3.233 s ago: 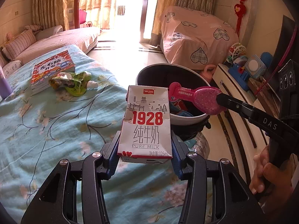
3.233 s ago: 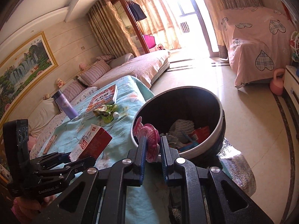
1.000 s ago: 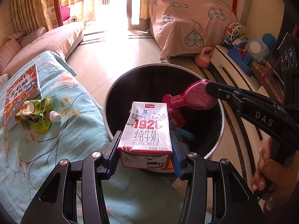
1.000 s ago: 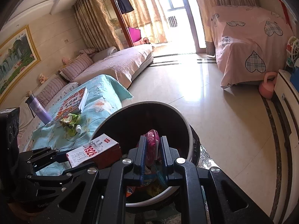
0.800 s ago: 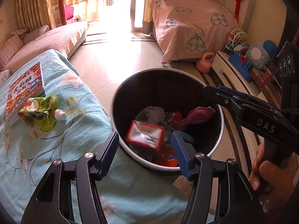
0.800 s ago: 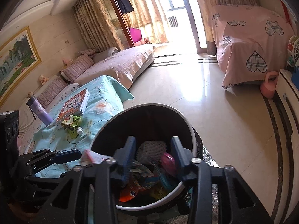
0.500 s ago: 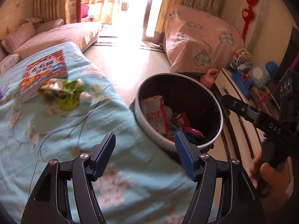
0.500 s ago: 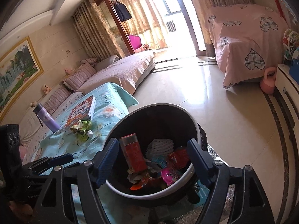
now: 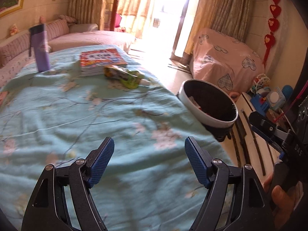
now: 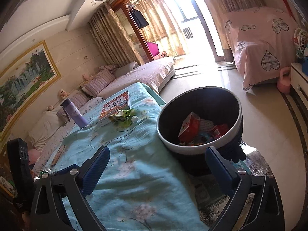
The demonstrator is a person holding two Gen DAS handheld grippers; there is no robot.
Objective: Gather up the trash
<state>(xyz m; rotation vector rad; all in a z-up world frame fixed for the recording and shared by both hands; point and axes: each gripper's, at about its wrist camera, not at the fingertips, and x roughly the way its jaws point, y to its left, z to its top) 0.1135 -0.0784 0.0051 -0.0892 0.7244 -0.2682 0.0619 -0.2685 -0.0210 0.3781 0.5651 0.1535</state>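
A black bin with a white rim (image 9: 209, 115) (image 10: 200, 148) stands beside the teal blanket (image 9: 96, 119) (image 10: 134, 163). Inside it lie the red and white milk carton (image 10: 189, 127) and other wrappers. A crumpled green pouch (image 9: 123, 76) (image 10: 123, 119) rests on the blanket by a colourful book (image 9: 100, 59) (image 10: 117, 104). My left gripper (image 9: 149, 157) hovers over the blanket, jaws still opening, nothing between them. My right gripper (image 10: 159, 165) sits in front of the bin, jaws still opening and empty; its body (image 9: 273, 134) shows at the right in the left wrist view.
A purple bottle (image 9: 40, 46) (image 10: 74, 113) stands upright on the blanket's far left. A pink sofa (image 10: 146, 75) lies behind, a pink heart-print cover (image 9: 225, 61) drapes furniture beyond the bin, and a toy shelf (image 9: 269, 98) lines the right wall.
Both grippers let go over the bin: the milk carton and the pink object dropped in. Both then drew back from the bin, the left swinging over the blanket, with jaws spreading wider.
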